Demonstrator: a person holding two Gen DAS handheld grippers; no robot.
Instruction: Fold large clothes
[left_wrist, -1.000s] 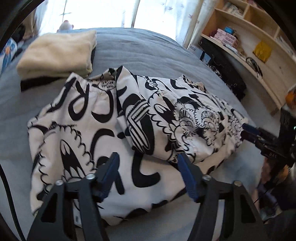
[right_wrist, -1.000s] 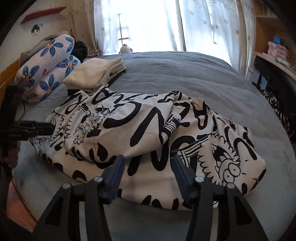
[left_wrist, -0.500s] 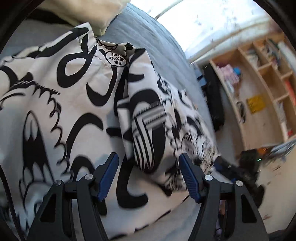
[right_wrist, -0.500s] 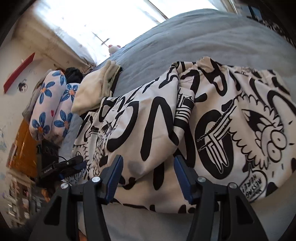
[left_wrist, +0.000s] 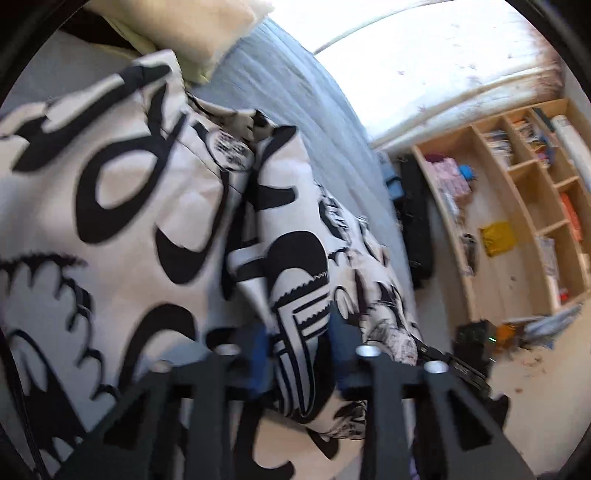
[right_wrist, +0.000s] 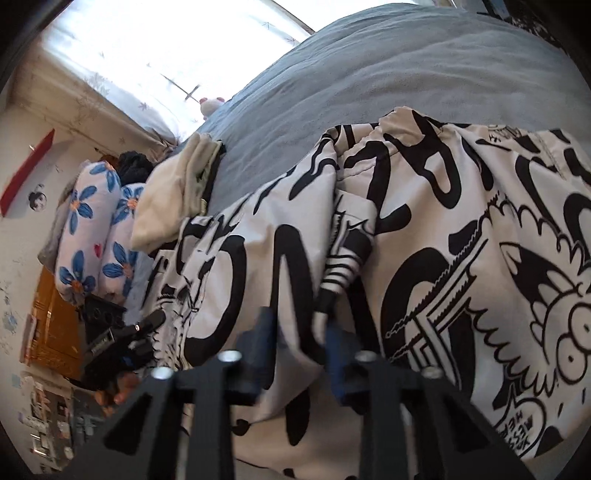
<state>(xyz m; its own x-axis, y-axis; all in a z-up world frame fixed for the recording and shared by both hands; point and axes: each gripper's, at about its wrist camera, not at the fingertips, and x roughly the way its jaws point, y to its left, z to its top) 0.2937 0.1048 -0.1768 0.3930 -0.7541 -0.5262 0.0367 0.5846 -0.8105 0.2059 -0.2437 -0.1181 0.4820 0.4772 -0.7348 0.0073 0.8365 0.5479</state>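
A large white garment with bold black cartoon print (left_wrist: 122, 206) lies partly folded on the grey bed (left_wrist: 295, 110); it also fills the right wrist view (right_wrist: 461, 240). My left gripper (left_wrist: 299, 343) has its blue pads closing on the edge of the folded-over flap (left_wrist: 295, 302). My right gripper (right_wrist: 299, 343) has its pads around the opposite end of the same folded flap (right_wrist: 258, 266). Cloth sits between both pairs of fingers. The left gripper also shows in the right wrist view (right_wrist: 122, 339).
A folded cream garment (left_wrist: 192, 33) lies at the far side of the bed, also seen in the right wrist view (right_wrist: 173, 195). Flowered pillows (right_wrist: 96, 236) lie beyond it. Wooden shelves (left_wrist: 517, 206) stand beside the bed, and a bright curtained window (right_wrist: 166, 48) is behind it.
Both grippers have moved forward and down onto the folded flap, and their jaws have narrowed from wide open to closing on the cloth.
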